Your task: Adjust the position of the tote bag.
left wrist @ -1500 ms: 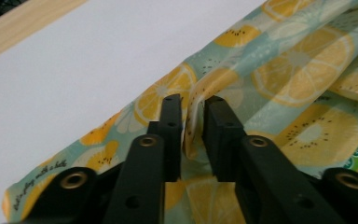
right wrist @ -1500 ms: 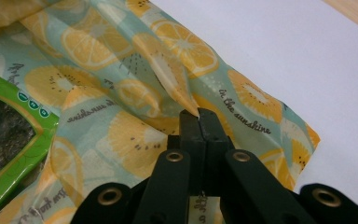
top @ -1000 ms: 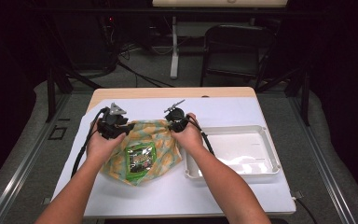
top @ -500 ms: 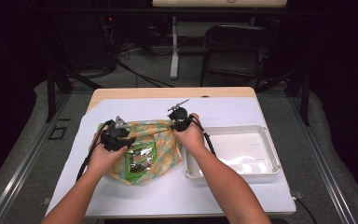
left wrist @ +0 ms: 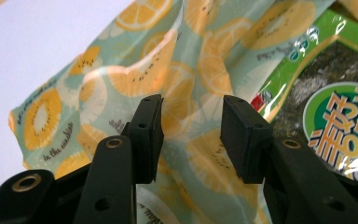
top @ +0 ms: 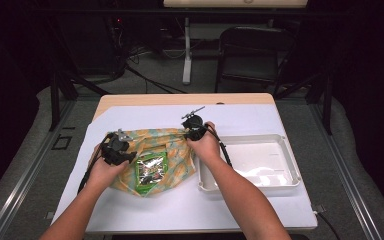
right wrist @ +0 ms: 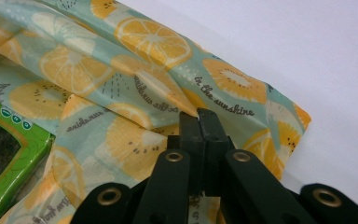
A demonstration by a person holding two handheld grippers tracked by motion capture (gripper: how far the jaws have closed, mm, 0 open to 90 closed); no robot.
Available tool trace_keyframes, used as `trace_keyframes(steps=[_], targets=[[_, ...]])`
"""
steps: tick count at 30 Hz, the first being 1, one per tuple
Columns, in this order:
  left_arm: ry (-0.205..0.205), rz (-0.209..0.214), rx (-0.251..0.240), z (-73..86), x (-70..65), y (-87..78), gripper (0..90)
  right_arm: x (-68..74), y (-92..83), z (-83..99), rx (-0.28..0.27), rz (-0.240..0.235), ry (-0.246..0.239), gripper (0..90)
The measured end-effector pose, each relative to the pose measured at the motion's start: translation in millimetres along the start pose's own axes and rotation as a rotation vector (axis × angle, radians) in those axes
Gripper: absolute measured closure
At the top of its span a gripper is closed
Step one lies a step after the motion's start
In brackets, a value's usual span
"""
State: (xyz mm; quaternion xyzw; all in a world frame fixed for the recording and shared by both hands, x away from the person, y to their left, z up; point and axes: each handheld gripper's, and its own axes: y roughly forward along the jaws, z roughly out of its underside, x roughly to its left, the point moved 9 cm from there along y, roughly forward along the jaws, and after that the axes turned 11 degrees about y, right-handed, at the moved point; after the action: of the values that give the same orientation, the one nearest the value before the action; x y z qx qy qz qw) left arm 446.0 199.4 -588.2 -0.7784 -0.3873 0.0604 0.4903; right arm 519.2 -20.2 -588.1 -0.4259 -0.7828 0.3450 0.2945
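Observation:
A cloth [top: 172,141] printed with orange and kiwi slices lies on the white table cover, with a green seaweed snack packet [top: 151,172] on it. My left gripper [top: 116,150] is low over the cloth's left side. In the left gripper view its jaws [left wrist: 191,126] stand open and have just been opening; the cloth [left wrist: 121,79] shows in the gap with no pad pressing on it, and the packet [left wrist: 335,93] lies to the right. My right gripper [top: 192,127] is shut on a fold of the cloth [right wrist: 144,42] near its far right corner [right wrist: 198,116].
A shallow white tray [top: 285,150] stands just right of the cloth, beside the right forearm. The white cover [top: 240,117] stretches beyond the cloth to the table's wooden far edge. A chair and cables are on the floor behind.
My left gripper has sunk toward the table and come nearer, and the cloth's left side has come down flat with it. The right gripper has stayed put.

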Motion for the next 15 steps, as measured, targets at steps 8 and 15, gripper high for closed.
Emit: trace_keyframes(steps=[8,15], targets=[[0.0,0.02,0.012,9.5,-2.9,1.2,55.3,0.1,1.0,1.5,0.002,-0.004,0.002,90.0],[0.0,0.032,-0.032,9.3,-8.1,-15.8,50.1,0.0,1.0,0.7,-0.014,-0.009,0.016,90.0]])
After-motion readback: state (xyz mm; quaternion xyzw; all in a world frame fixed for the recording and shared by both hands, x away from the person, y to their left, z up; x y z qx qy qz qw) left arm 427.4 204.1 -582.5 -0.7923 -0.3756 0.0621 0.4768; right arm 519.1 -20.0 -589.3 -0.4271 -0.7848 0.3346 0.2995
